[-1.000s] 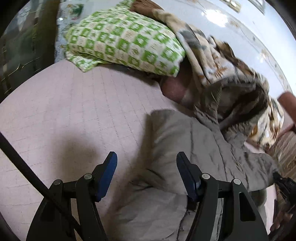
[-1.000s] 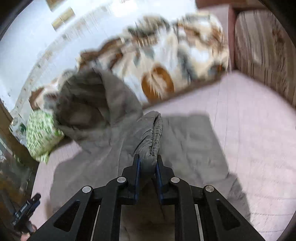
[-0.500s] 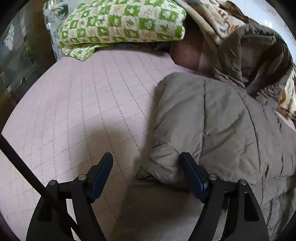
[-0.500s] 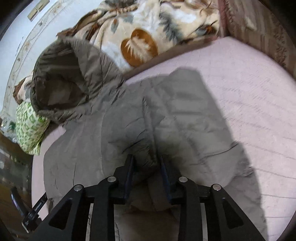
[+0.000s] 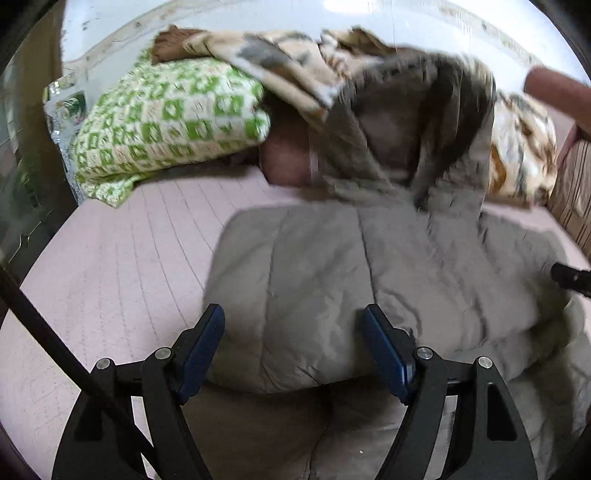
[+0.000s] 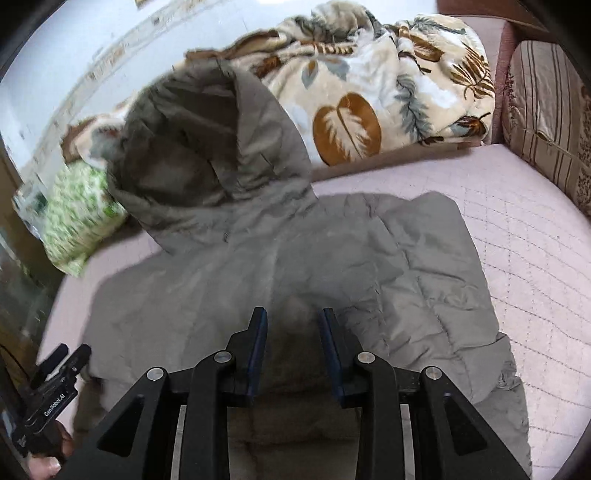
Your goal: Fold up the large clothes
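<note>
Left gripper (image 5: 293,350): jaws were spread wide over the folded jacket edge, nothing pinched.
Right gripper (image 6: 293,347): jaws were parted, pads clear of the fabric below.
Grey jacket (image 6: 332,266): was laid on the pink quilted bed (image 6: 517,221), sleeves folded inward.
Hood (image 6: 207,147): was propped against the leaf-print blanket (image 6: 388,81).
Green checked pillow (image 5: 170,122): was seen beyond, left.

Soft, even indoor light fills both fisheye views, with glare on the pale wall (image 5: 229,33) along the top. The jacket's hood (image 5: 417,122) and the green pillow (image 6: 79,214) smear with motion blur. Edges bow and darken into a black vignette.
</note>
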A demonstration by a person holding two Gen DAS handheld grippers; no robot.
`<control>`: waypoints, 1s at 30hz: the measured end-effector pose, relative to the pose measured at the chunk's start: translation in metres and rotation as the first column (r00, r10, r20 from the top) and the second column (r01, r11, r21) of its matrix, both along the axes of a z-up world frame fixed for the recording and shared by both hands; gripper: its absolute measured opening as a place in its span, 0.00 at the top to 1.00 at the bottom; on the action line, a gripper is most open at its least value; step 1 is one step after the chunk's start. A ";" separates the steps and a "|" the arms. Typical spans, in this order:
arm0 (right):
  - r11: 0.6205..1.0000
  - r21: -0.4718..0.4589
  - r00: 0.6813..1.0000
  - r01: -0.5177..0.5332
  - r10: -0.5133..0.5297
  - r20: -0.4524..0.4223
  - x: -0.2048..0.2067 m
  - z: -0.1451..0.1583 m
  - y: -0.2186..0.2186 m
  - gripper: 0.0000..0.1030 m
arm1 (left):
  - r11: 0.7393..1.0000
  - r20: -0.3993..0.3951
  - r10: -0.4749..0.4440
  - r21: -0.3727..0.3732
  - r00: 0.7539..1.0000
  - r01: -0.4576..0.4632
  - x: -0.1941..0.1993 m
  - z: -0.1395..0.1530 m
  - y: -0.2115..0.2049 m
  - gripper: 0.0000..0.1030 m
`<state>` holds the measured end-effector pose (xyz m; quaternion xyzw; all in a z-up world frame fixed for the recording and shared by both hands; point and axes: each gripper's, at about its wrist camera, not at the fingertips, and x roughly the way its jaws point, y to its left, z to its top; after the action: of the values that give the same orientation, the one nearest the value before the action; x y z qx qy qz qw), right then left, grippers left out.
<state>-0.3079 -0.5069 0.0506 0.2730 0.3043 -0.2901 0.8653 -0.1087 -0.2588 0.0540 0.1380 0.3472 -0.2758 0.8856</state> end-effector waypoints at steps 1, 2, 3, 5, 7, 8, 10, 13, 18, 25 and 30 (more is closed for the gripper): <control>1.000 0.010 1.000 0.003 -0.003 -0.017 0.001 -0.005 -0.002 0.69 | 1.000 -0.022 0.005 0.011 1.000 -0.005 0.003 -0.005 -0.003 0.25; 1.000 0.023 1.000 0.004 -0.004 -0.022 0.003 -0.009 -0.004 0.69 | 1.000 -0.060 0.013 0.003 0.998 -0.013 0.009 -0.009 -0.003 0.24; 0.999 0.040 0.999 0.008 -0.006 -0.033 0.004 -0.014 -0.007 0.70 | 1.000 -0.086 0.017 -0.007 0.996 -0.018 0.012 -0.011 0.001 0.23; 0.999 0.054 0.997 0.005 -0.001 -0.071 0.009 -0.023 -0.009 0.71 | 0.999 -0.146 0.031 -0.018 0.989 -0.034 0.021 -0.017 0.005 0.20; 0.997 0.071 0.995 0.000 0.007 -0.099 0.015 -0.032 -0.011 0.71 | 0.999 -0.150 0.035 -0.011 0.988 -0.037 0.024 -0.020 0.007 0.18; 0.997 0.078 0.994 0.000 0.008 -0.105 0.016 -0.035 -0.012 0.71 | 0.999 -0.141 0.035 0.001 0.989 -0.035 0.023 -0.022 0.006 0.17; 0.998 0.070 0.993 -0.003 0.012 -0.122 0.018 -0.039 -0.012 0.71 | 1.000 -0.138 0.030 0.007 0.990 -0.029 0.024 -0.023 0.006 0.17; 0.998 0.069 0.993 -0.003 0.011 -0.122 0.017 -0.038 -0.012 0.71 | 0.999 -0.149 0.033 -0.001 0.988 -0.033 0.026 -0.025 0.008 0.17; 0.998 0.056 0.995 0.002 0.003 -0.097 0.011 -0.024 -0.008 0.69 | 0.997 -0.135 0.045 -0.057 0.990 -0.053 0.024 -0.009 0.016 0.17; 0.999 0.046 0.999 -0.004 0.006 -0.043 -0.001 0.003 0.004 0.69 | 0.995 -0.108 0.043 -0.083 0.993 -0.052 0.014 0.014 0.023 0.17; 0.997 0.074 1.000 -0.012 0.012 -0.003 -0.013 0.020 0.012 0.69 | 0.995 -0.096 0.040 -0.084 0.995 -0.048 0.002 0.030 0.028 0.17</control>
<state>-0.3214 -0.4947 0.0706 0.3024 0.3179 -0.2742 0.8558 -0.1069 -0.2307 0.0840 0.0789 0.3794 -0.2771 0.8792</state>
